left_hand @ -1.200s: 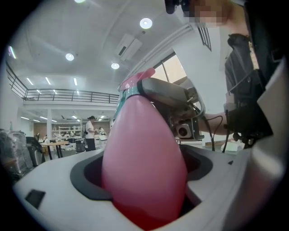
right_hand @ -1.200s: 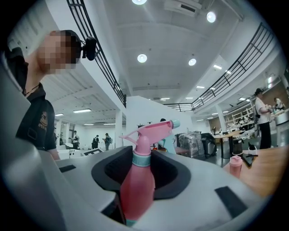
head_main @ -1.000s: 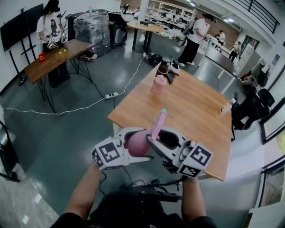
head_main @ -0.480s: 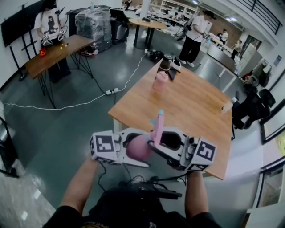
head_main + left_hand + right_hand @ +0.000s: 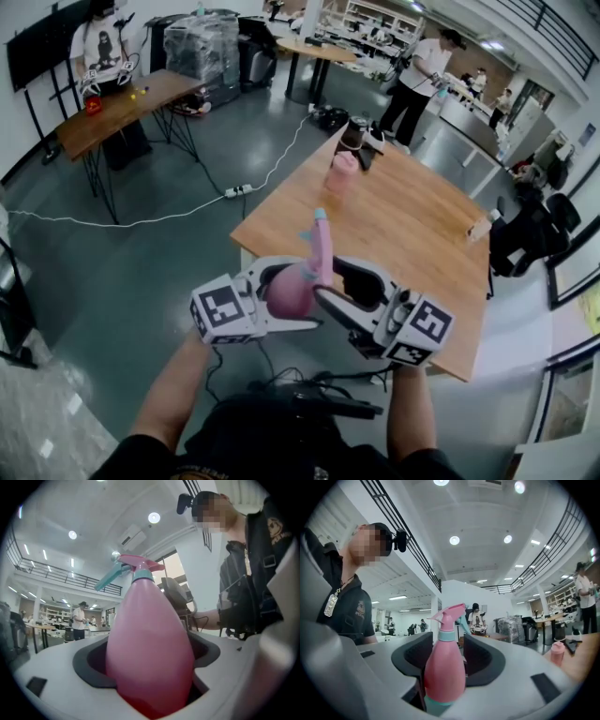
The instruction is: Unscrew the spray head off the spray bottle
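Spray bottle, pink, teal trigger, clamped in left tool; right tool just opened around it

Pink spray bottle, teal trigger; tan table

The spray bottle is smooth pink plastic with a faint sheen — the table behind it is matt, pale wood. The floor left of the table is polished and reflective.
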### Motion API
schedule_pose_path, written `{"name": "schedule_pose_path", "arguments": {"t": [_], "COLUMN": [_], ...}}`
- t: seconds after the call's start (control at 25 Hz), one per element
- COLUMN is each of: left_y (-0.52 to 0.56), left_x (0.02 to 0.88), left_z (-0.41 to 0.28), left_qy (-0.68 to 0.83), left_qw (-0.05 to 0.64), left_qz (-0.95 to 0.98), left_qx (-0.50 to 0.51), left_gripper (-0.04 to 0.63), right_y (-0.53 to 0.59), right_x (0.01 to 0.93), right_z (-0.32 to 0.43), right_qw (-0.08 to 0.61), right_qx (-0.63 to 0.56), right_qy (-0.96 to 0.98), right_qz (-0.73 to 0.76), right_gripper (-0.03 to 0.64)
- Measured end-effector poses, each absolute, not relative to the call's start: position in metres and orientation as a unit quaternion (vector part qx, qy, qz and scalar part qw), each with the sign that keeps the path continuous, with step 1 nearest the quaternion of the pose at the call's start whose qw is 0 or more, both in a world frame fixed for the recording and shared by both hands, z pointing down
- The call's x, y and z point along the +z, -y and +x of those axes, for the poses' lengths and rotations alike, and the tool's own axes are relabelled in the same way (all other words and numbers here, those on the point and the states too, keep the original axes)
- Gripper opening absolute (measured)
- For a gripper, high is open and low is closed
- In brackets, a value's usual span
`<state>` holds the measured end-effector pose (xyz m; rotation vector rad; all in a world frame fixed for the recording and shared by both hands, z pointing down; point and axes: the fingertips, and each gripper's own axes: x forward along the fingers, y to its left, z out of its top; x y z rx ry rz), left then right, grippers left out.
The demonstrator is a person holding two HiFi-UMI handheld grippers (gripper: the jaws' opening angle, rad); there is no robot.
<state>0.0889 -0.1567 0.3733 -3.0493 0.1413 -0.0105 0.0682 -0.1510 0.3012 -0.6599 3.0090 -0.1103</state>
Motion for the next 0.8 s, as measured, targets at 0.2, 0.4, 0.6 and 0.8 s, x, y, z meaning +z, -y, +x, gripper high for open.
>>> {"name": "schedule_pose_path", "arguments": {"t": [0.2,0.4,0.6,0.8], "left_y": [0.177,0.195,0.2,0.205], "left_x": [0.377,0.383,0.389,0.394], "left_z": [0.089,0.093,0.093,0.094], "left_qy": [-0.124,-0.186,-0.226,-0.258], "left_qw": [0.056,0.054,0.065,0.061], "left_qz": [-0.991,-0.981,-0.972,-0.963], "left_qx": [-0.007,-0.014,-0.033,-0.041], "left_gripper": [0.442,0.442,0.442,0.442], "right_y": [0.158,0.177,0.182,0.187], "right_x": [0.301,0.307,0.311,0.312], "right_z": [0.07,0.073,0.065,0.066], "right_qw": [0.043,0.05,0.033,0.03], "right_qx": [-0.038,-0.055,-0.054,-0.064], "right_qy": [-0.964,-0.946,-0.936,-0.925], "right_qz": [-0.258,-0.315,-0.347,-0.373], "right_gripper": [0.201,0.201,0.201,0.195]}}
